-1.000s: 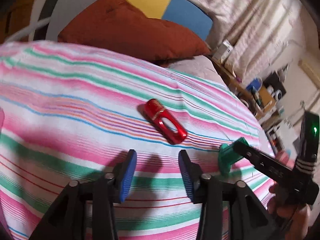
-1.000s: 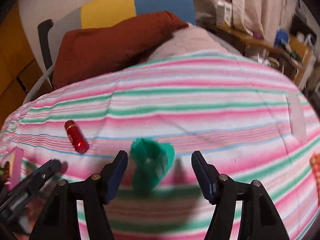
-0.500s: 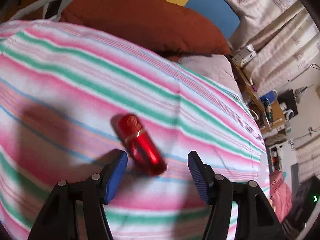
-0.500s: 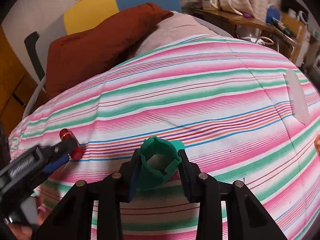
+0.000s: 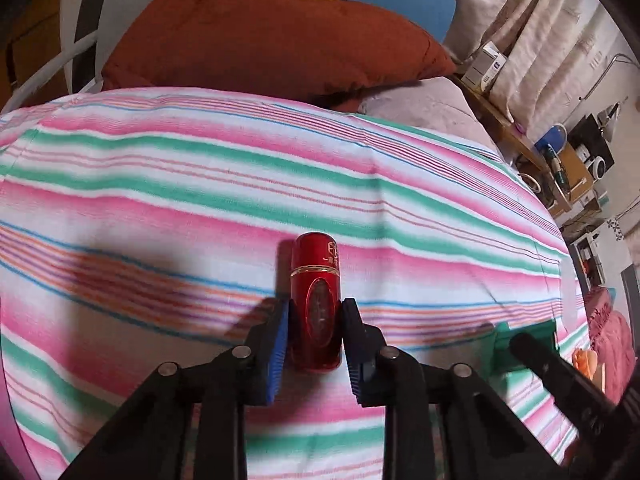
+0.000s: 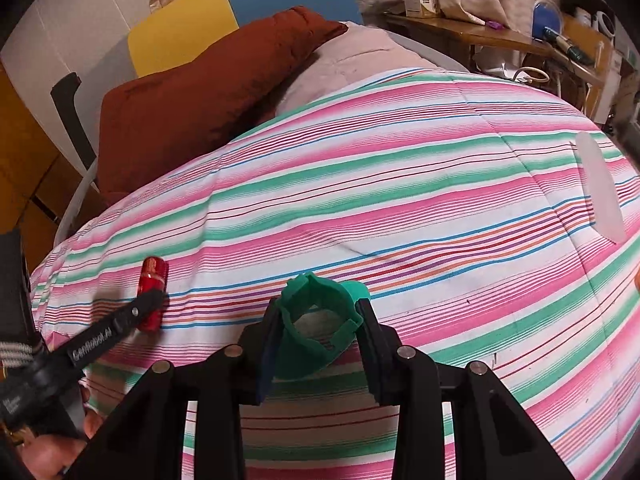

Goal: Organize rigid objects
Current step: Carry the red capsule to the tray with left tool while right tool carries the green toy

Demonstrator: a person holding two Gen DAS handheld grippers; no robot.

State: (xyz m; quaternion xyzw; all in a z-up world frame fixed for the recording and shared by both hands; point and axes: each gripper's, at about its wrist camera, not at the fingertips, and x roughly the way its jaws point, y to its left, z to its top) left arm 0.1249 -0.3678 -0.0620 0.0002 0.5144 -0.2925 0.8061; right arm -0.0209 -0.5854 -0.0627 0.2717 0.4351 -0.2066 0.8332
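Note:
A shiny red cylinder-shaped case point(image 5: 315, 300) lies on the striped bedspread point(image 5: 200, 184). My left gripper point(image 5: 315, 332) is shut on its near half, blue pads against both sides. The red case also shows in the right wrist view point(image 6: 151, 294), partly behind the left gripper's finger. My right gripper point(image 6: 318, 332) is shut on a green hollow plastic holder point(image 6: 316, 332), open side toward the camera. In the left wrist view the green holder point(image 5: 524, 336) sits at the lower right, partly hidden by the right gripper's finger.
A rust-brown pillow point(image 5: 272, 36) lies at the head of the bed, against a yellow and blue headboard point(image 6: 240, 12). A cluttered wooden side table point(image 6: 500, 36) stands beyond the bed's right edge. A pale oval patch point(image 6: 600, 188) lies on the spread at right.
My left gripper closed in on the red case and shut on it. My right gripper, open around the green holder a second ago, shut on it and stays shut.

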